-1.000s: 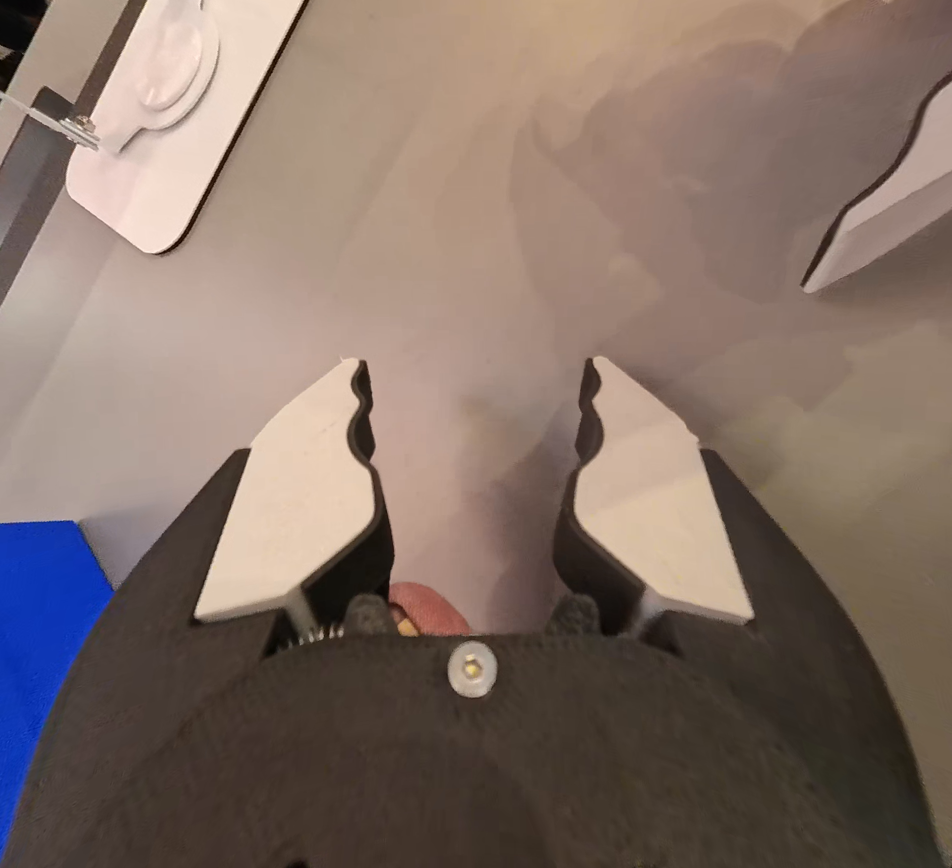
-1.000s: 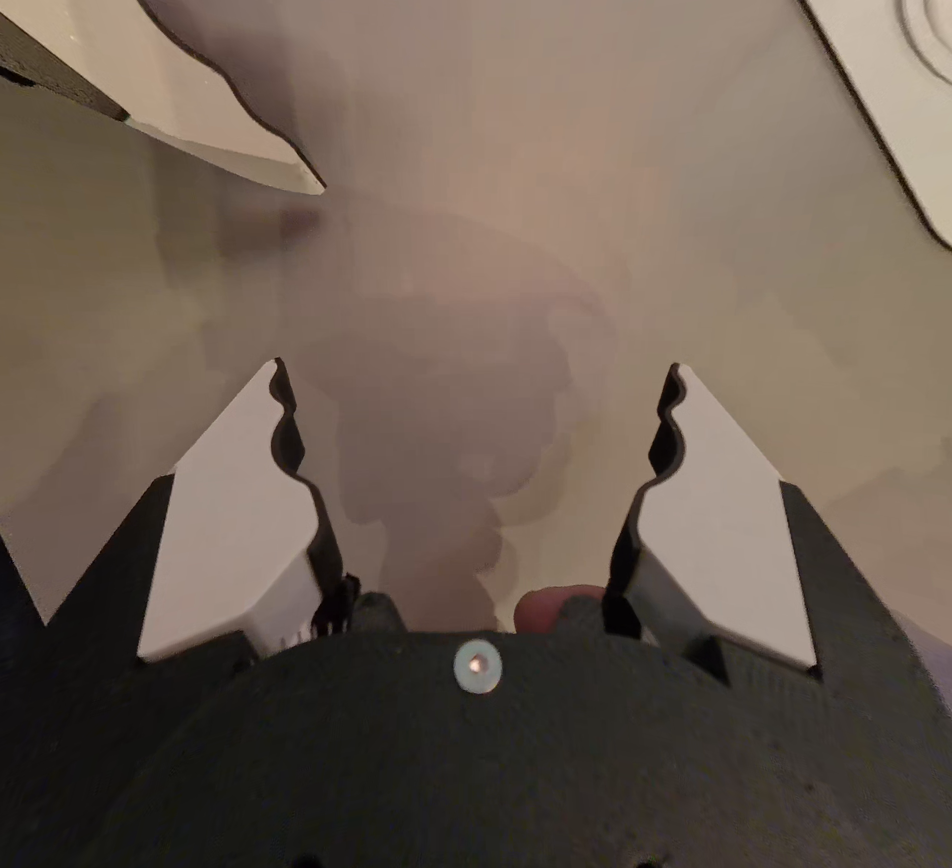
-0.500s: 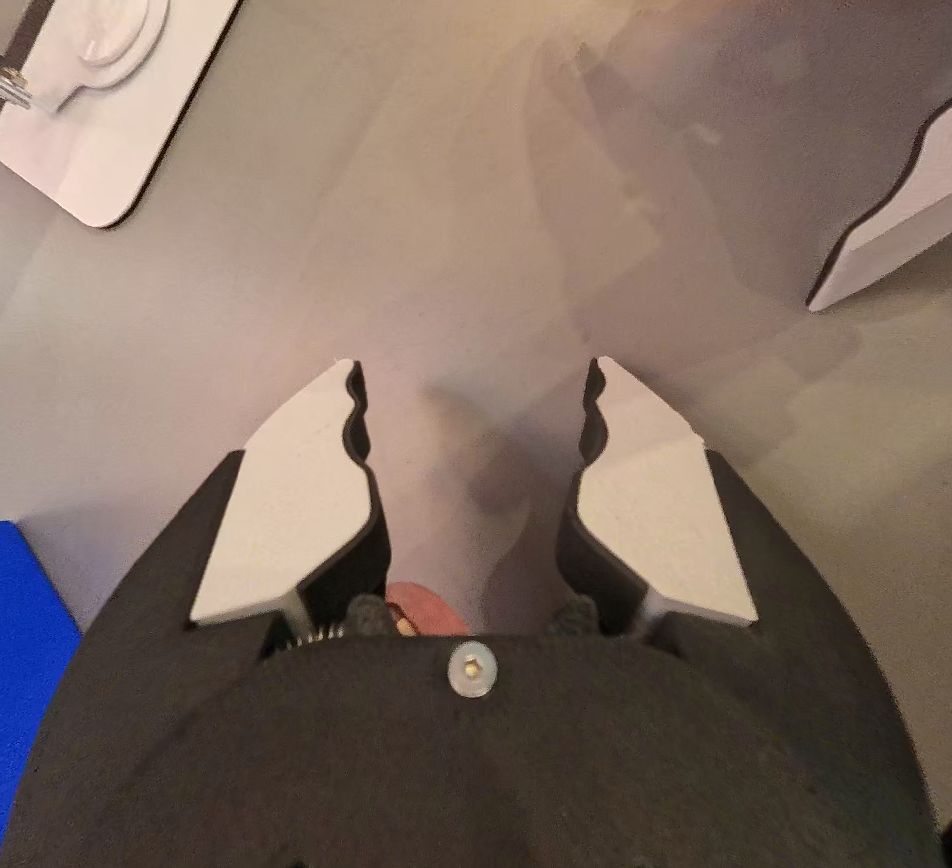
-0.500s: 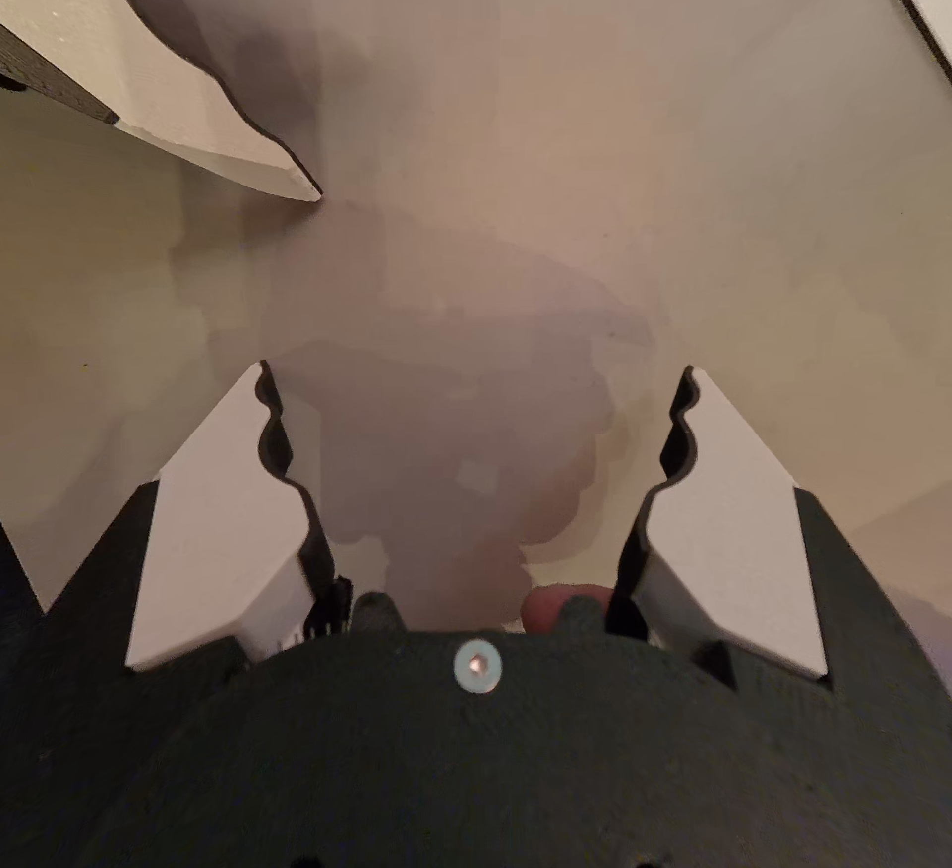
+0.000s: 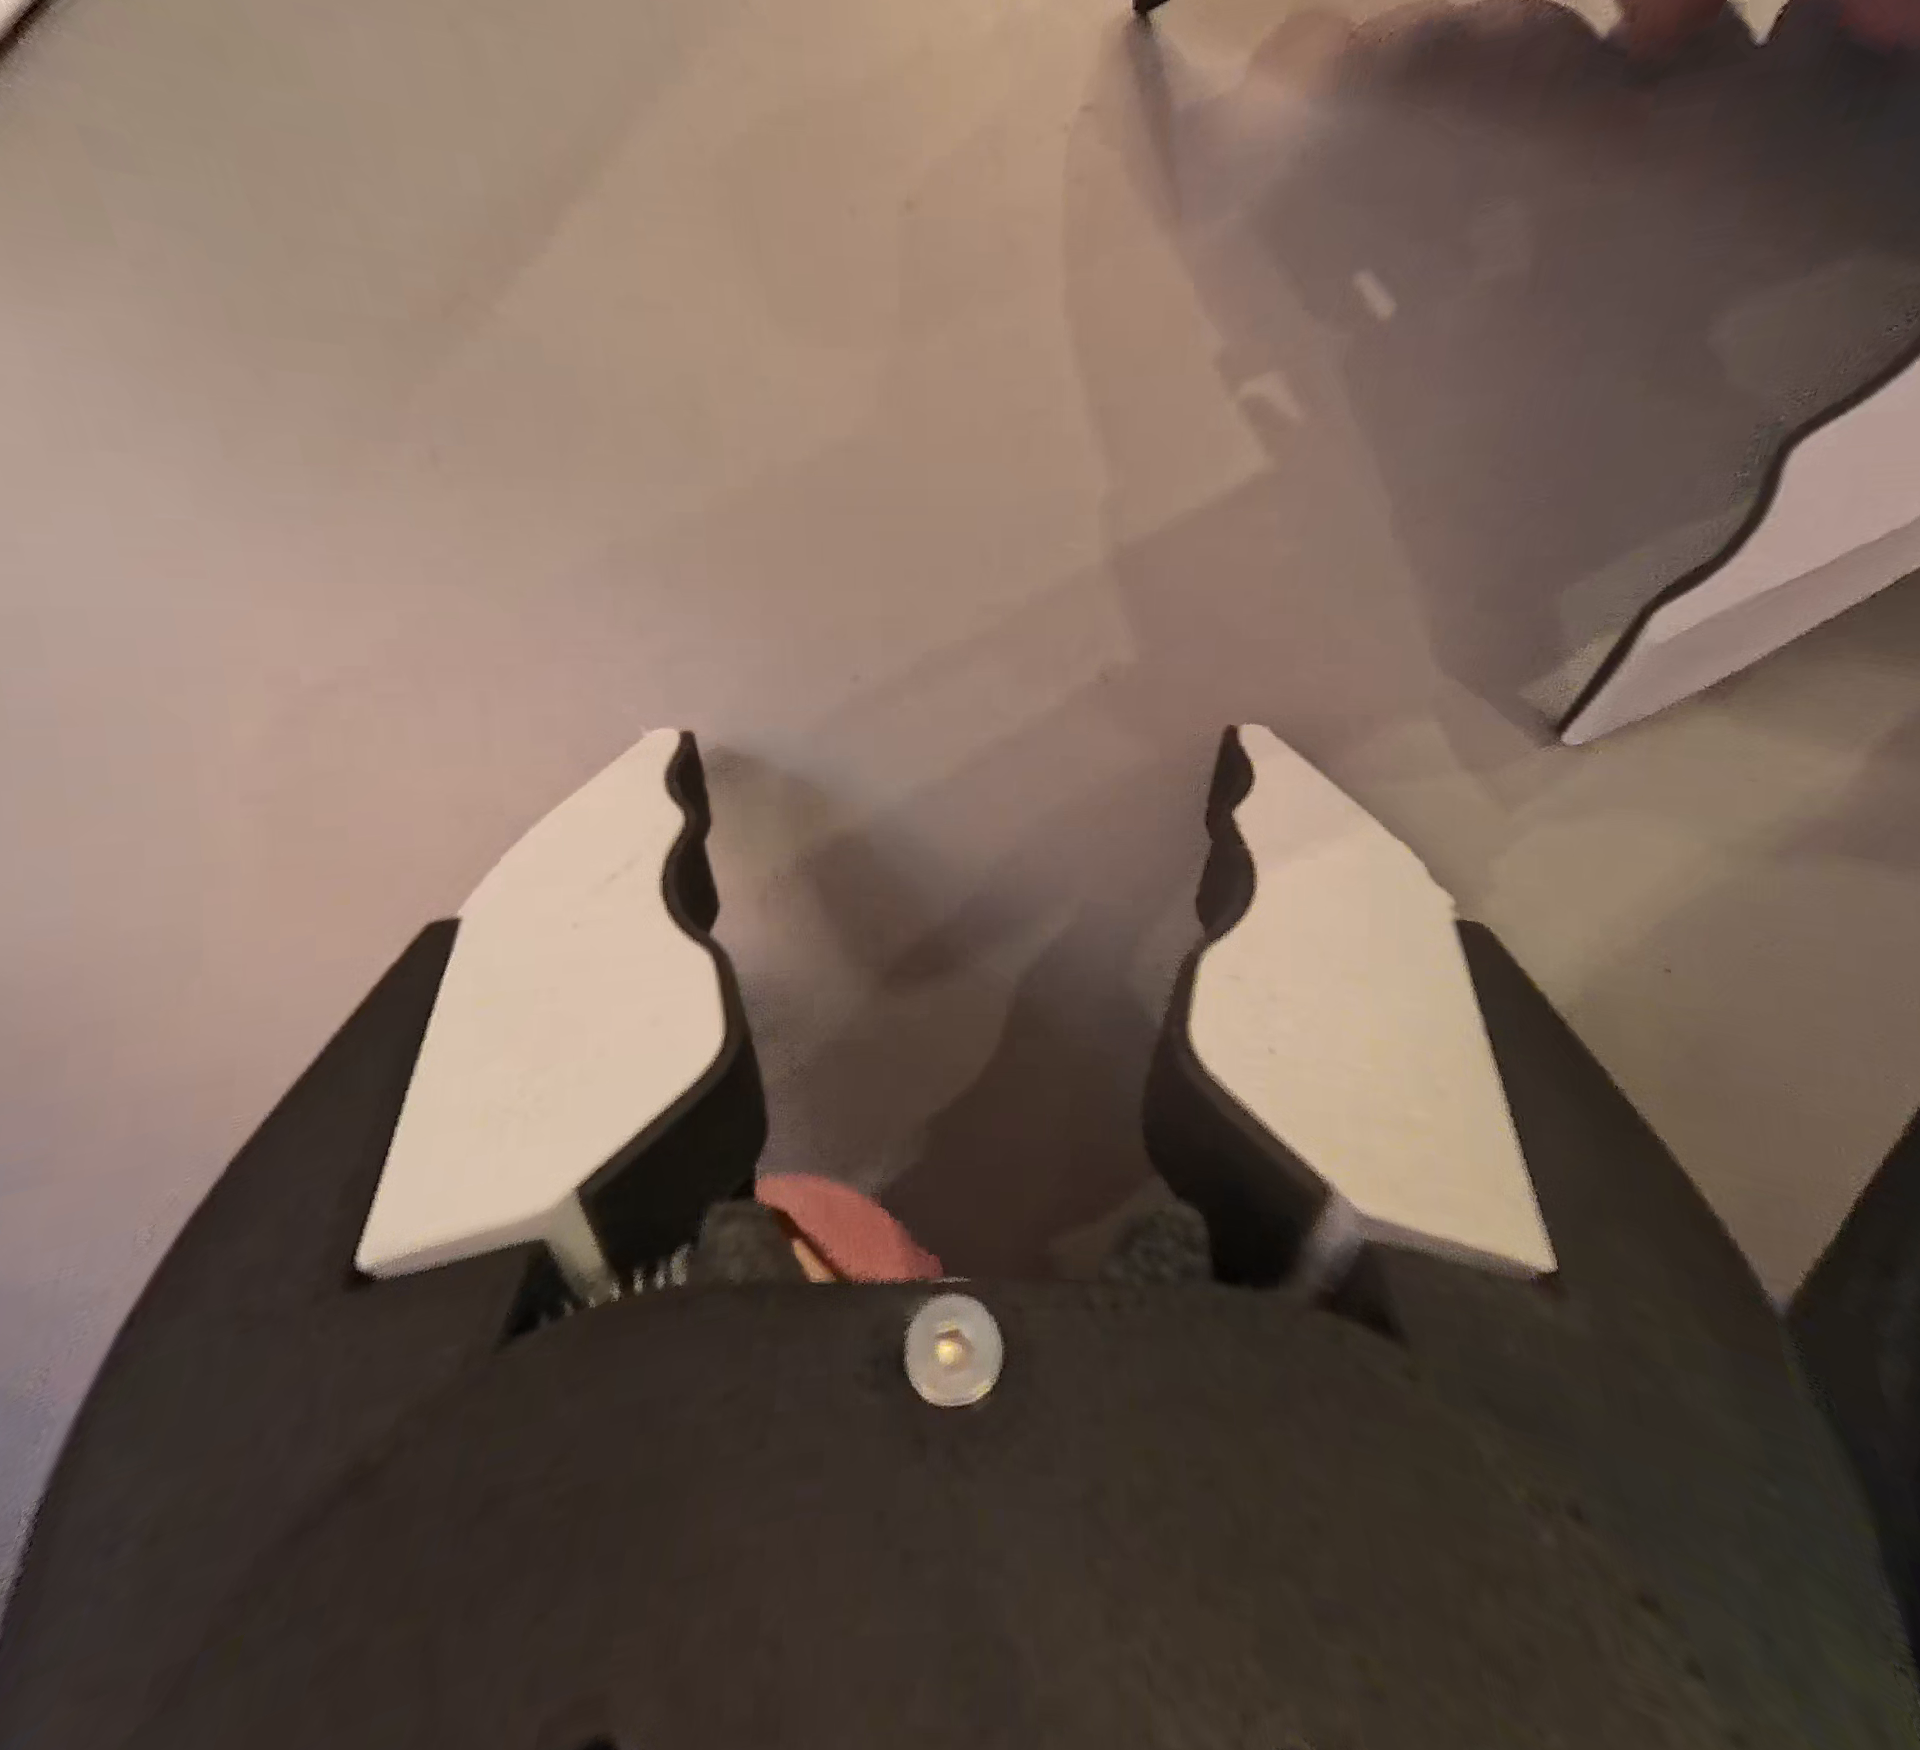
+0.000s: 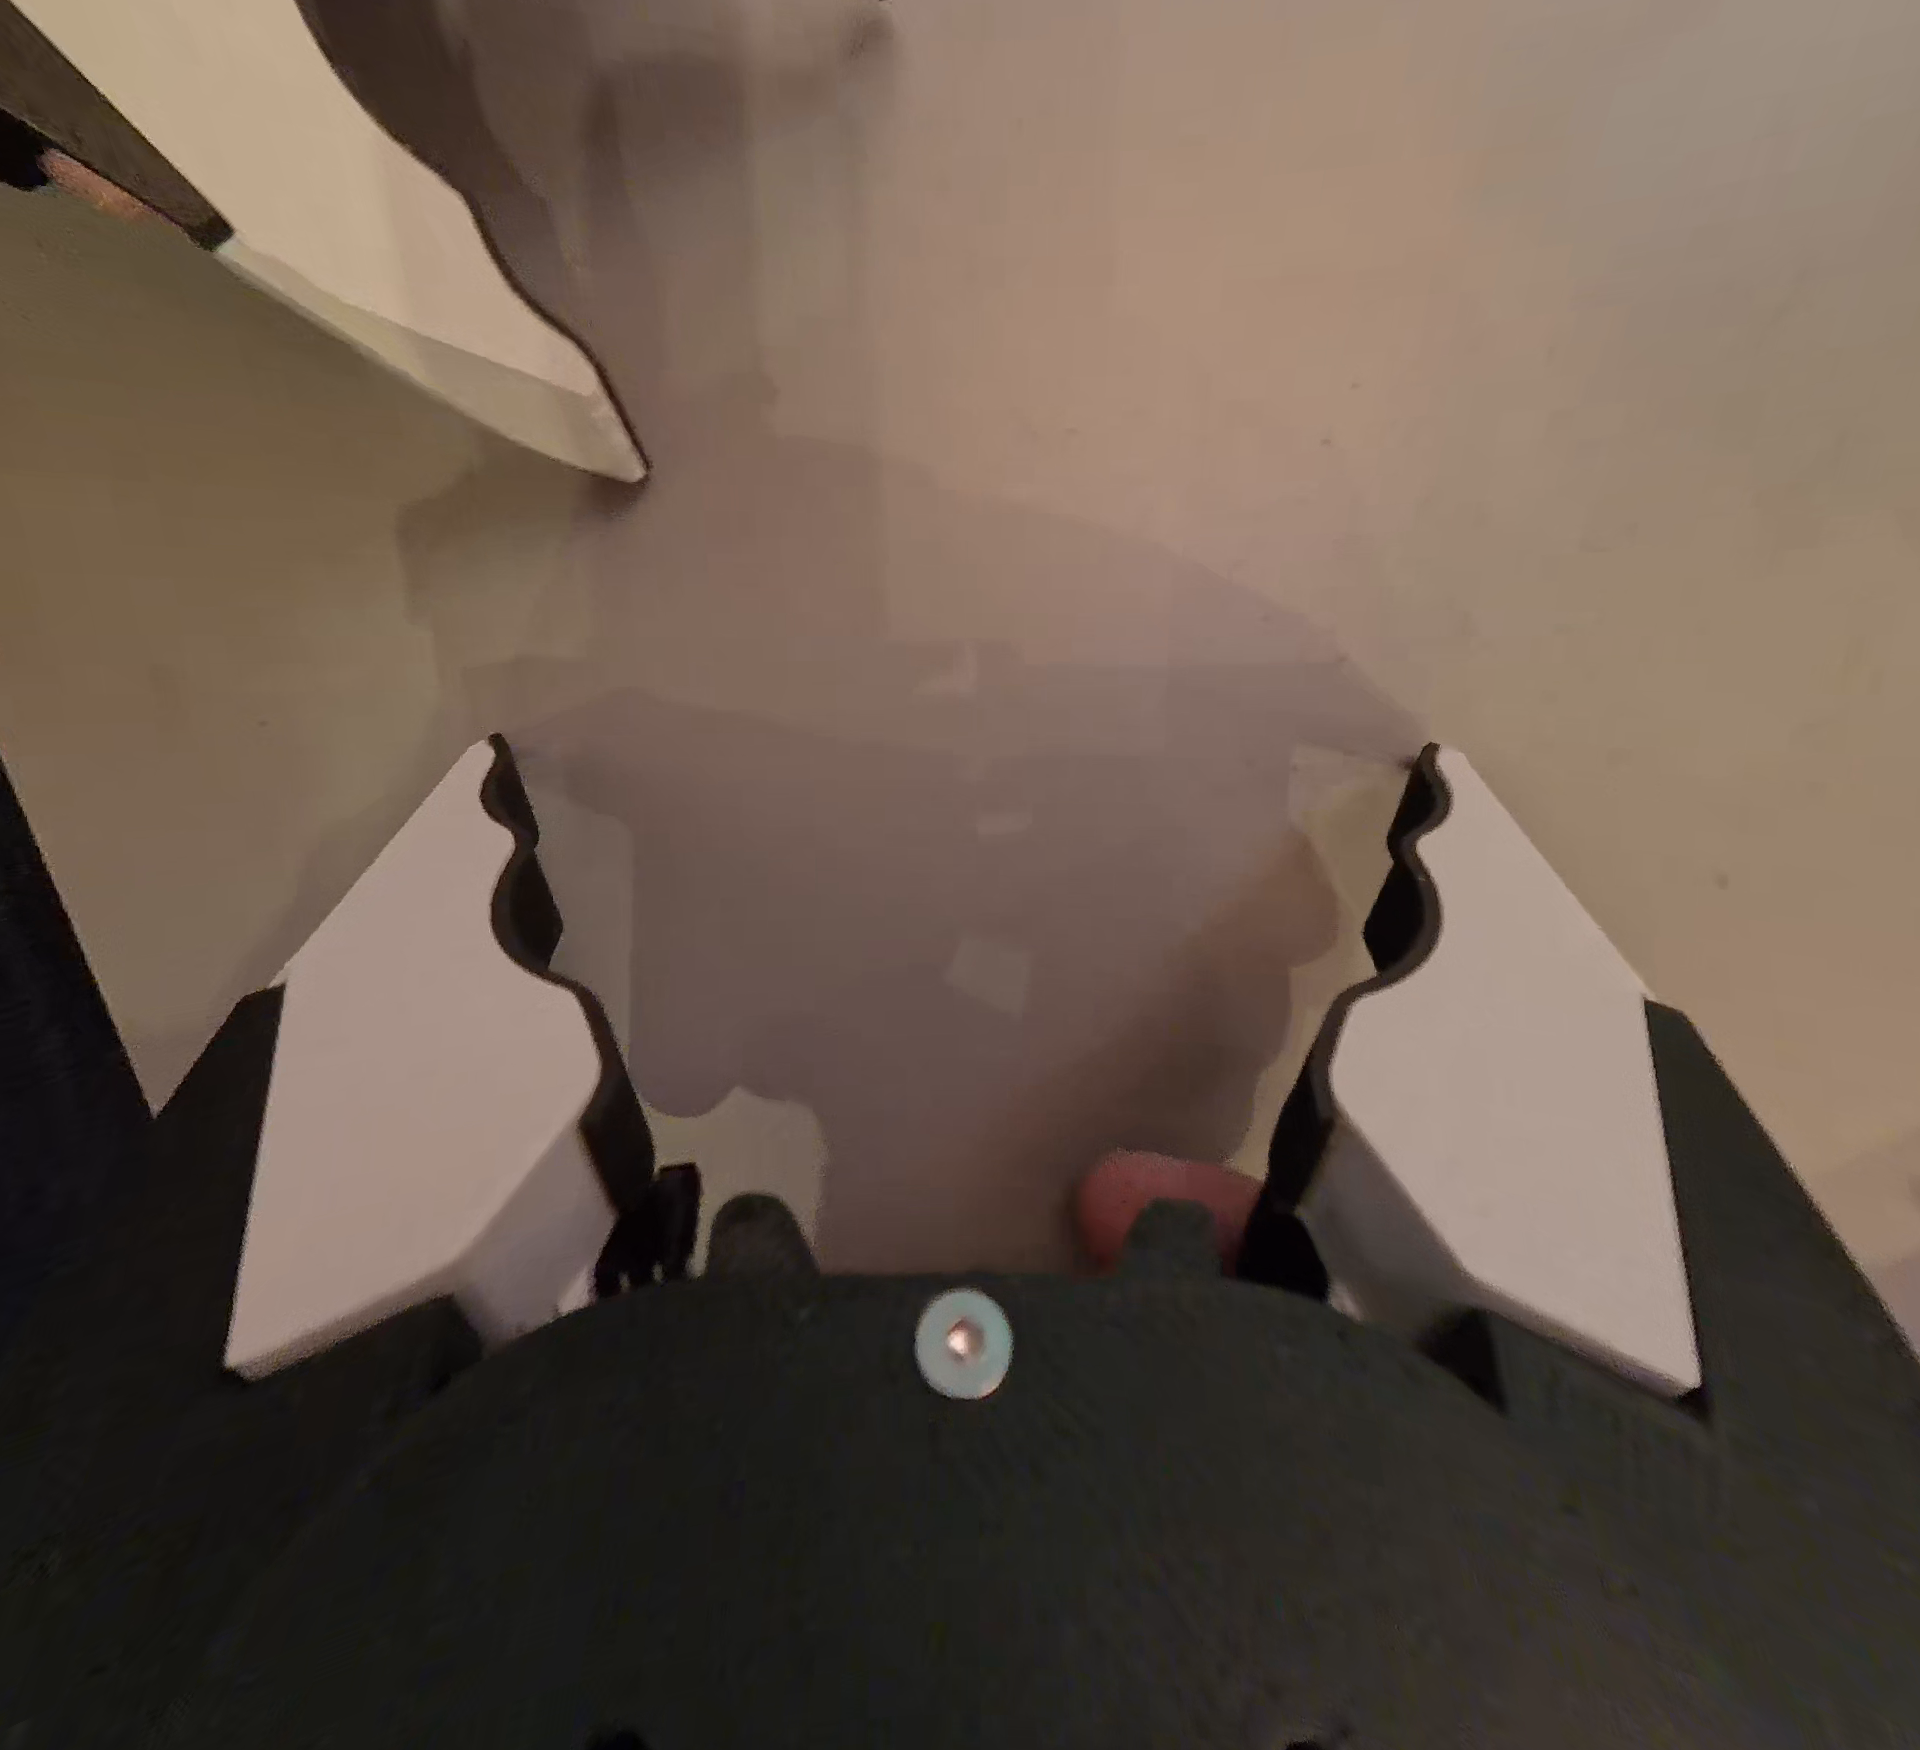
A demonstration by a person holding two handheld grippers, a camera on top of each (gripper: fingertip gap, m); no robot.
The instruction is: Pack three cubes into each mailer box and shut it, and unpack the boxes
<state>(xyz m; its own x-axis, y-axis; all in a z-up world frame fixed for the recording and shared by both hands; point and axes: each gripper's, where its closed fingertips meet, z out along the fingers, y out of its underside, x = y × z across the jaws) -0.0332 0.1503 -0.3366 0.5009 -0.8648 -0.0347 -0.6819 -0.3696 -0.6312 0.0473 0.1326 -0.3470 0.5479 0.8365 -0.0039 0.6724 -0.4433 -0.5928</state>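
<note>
Plain beige tabletop (image 5: 520, 453) fills both views, with the left gripper (image 5: 956, 755) and right gripper (image 6: 961, 755) both spread apart and empty, no cube or mailer box visible ahead, so I judge they should first find a box before descending.

Each camera sits just behind its own claw and looks steeply down along the two fingers at the bench from close above. The left wrist view frames the left claw (image 5: 956, 744) over the bench (image 5: 520, 350); the right wrist view frames the right claw (image 6: 961, 750). Both share one shadowed patch of bench, and each catches the other claw's fingers.
</note>
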